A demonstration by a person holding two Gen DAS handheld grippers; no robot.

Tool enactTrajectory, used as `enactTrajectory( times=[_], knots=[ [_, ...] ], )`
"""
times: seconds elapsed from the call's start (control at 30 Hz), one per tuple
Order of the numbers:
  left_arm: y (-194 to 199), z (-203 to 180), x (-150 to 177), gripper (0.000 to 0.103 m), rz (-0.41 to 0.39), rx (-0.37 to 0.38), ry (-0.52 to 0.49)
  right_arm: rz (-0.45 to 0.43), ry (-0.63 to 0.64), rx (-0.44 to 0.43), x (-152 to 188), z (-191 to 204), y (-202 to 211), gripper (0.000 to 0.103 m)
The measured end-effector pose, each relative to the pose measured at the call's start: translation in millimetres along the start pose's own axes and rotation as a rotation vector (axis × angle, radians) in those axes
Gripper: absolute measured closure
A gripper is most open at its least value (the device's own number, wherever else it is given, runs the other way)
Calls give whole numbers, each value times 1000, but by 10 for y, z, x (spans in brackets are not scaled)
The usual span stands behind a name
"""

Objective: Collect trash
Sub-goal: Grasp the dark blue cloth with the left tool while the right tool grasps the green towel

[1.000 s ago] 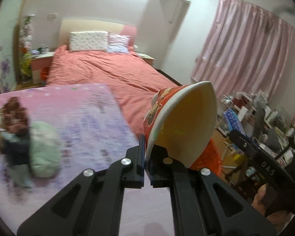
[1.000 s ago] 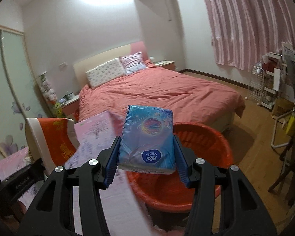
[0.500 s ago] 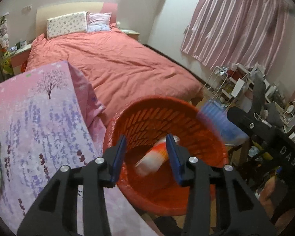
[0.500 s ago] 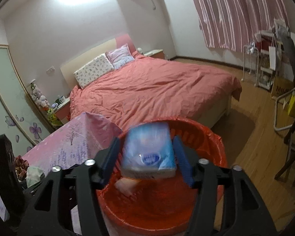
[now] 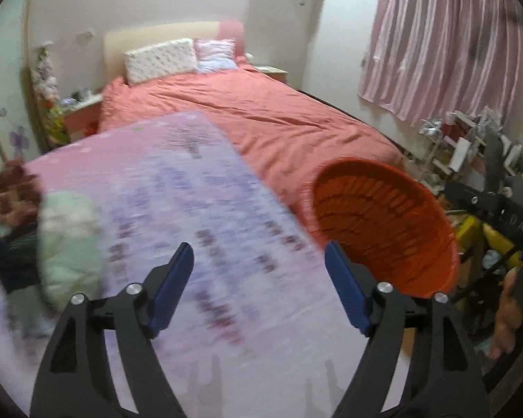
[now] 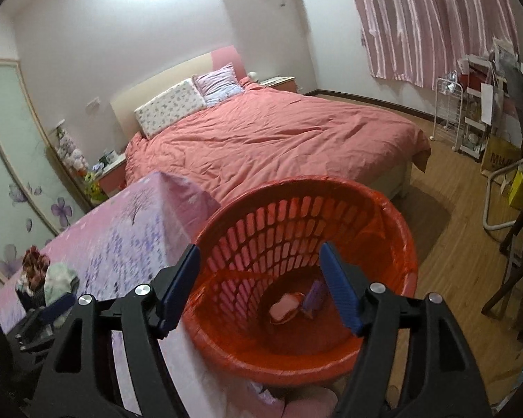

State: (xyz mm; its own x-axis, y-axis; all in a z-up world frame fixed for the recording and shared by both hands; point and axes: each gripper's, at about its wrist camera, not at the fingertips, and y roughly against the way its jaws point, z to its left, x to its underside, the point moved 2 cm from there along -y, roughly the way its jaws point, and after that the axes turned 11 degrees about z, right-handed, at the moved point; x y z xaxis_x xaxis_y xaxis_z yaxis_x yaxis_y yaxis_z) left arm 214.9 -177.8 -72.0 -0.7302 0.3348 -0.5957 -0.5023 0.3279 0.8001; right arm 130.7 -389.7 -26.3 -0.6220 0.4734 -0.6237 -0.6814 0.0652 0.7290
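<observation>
Both sets of jaws are opening with nothing between them: the right gripper (image 6: 259,280) hangs over the red basket (image 6: 409,244), where a cup (image 6: 285,308) and a tissue pack (image 6: 315,294) lie at the bottom; the left gripper (image 5: 259,284) faces the pink floral tablecloth (image 5: 177,188). Clutter (image 5: 31,230) waits at the table's far left; a hurried grab there could snag the cloth or knock the basket standing just beside the table edge
</observation>
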Motion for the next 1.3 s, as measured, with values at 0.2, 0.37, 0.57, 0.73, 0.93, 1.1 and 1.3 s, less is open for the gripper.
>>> enactTrajectory(
  times=[0.2,0.37,0.57,0.73,0.93,1.1,1.3],
  knots=[
    [327,695,313,23,-20,-95,100,23,89,-5,199,377,50,29],
    [530,1337,557,23,-45,-195,233,73,177,-21,408,773,-57,29],
    [521,1858,647,32,-29,-204,365,123,244,-55,619,1210,-193,30],
    [335,1962,542,56,9,-196,362,145,291,-81,721,1546,-270,29],
    [354,2050,571,83,8,-159,356,170,339,-116,805,1872,-376,29],
    [514,2167,696,90,4,-163,355,209,348,-163,866,2118,-513,29],
    [733,2417,836,91,-15,-149,399,222,380,-219,902,2496,-621,29]
  ],
)
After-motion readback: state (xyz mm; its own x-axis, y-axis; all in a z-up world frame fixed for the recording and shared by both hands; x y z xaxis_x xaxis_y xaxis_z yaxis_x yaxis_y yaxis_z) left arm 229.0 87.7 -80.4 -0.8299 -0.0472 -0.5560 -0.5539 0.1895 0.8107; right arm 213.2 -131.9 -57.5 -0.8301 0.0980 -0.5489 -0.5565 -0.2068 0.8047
